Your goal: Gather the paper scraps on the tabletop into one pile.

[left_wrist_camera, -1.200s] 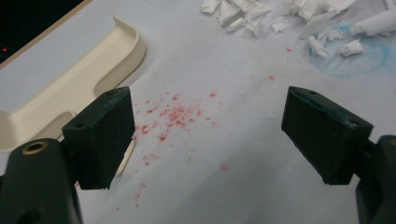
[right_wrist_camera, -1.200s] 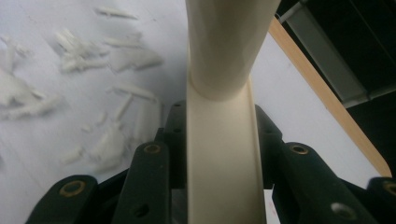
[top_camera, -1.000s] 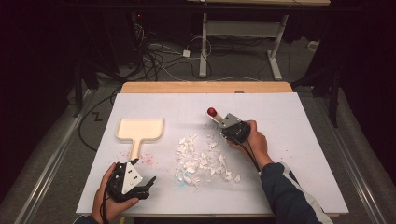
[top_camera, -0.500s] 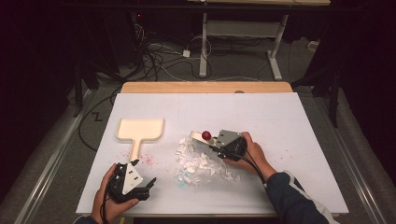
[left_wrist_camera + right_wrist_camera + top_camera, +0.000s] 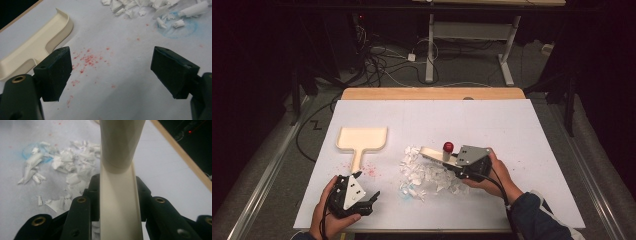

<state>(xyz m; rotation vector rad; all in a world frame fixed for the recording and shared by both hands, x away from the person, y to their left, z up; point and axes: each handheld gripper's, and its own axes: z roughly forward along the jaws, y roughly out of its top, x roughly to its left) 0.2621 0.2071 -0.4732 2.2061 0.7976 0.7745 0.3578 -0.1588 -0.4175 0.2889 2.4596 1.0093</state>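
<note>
While the left gripper (image 5: 371,202) is resting near the front left edge of the table (image 5: 522,125), its jaws are standing wide apart with nothing between them, over a patch of red specks (image 5: 88,58). Just beyond it and to its left, the cream dustpan (image 5: 362,138) is lying flat, its handle pointing back toward the person and its open mouth facing the far side. This hand is the nearer one to the pan. Moving rightward, the pile of torn paper scraps (image 5: 424,172) is sitting in the middle of the table, beside a faint blue ring (image 5: 178,28). At the pile's right edge, the right gripper (image 5: 451,161) is clamping its jaws on the cream handle of a brush (image 5: 119,195), whose long axis is running leftward over the scraps, a red knob (image 5: 448,147) showing on top. Sweeping them home probably means pushing leftward, toward the pan. Bare table is lying open on the far side and to the right.
</note>
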